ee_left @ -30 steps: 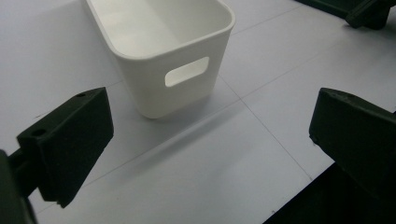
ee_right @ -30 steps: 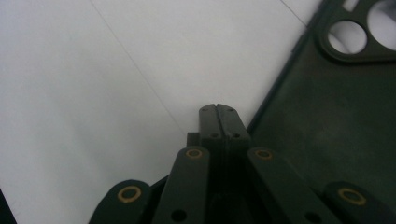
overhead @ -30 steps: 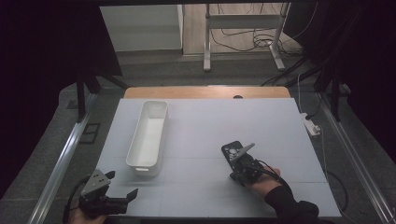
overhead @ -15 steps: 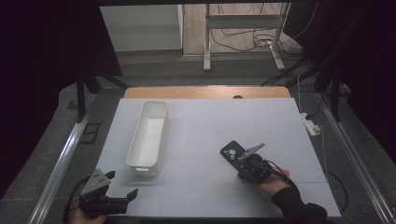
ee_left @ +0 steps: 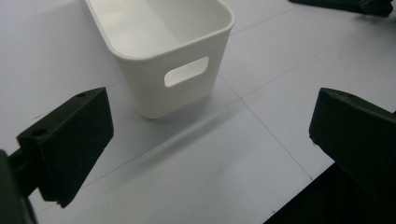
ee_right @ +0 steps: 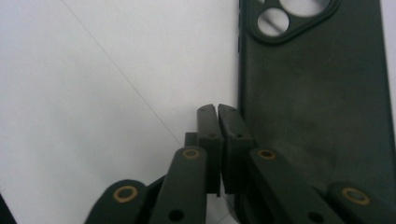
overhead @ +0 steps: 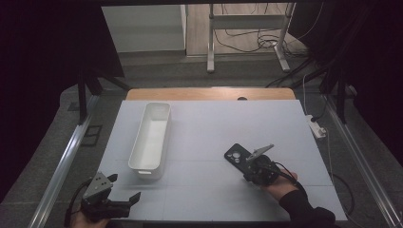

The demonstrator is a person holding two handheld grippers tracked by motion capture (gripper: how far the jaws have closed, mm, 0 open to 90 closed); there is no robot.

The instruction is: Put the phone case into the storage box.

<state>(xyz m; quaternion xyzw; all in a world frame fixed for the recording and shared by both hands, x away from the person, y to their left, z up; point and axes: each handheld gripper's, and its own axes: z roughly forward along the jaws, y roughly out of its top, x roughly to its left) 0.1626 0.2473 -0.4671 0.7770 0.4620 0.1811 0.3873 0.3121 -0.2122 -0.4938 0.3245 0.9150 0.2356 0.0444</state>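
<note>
- The phone case [ee_right: 322, 107], just beside the right gripper [ee_right: 218, 108], looks like dark matt rubbery plastic with a faintly scuffed surface.
- The bin [ee_left: 163, 51] is smooth white plastic with a soft sheen.
- The table [overhead: 214, 123] under the bin is pale, smooth and matt.
- A wood-coloured edge [overhead: 209, 93] runs behind the bin.
- The left gripper [ee_left: 210, 140] has matt black plastic jaws.

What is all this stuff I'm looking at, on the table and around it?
Tub: one, white, long, empty, left of the table's middle.
Phone case: one, black, flat on the table, right of the tub, beside the right tongs' tips.
Table: one, pale grey top with a wooden far edge.
Power strip: one, white, at the table's right edge.
Metal stand: one, grey, on the floor behind, with cables.
Left tongs: one, black, open, near left corner.
Right tongs: one, black, shut, empty.
</note>
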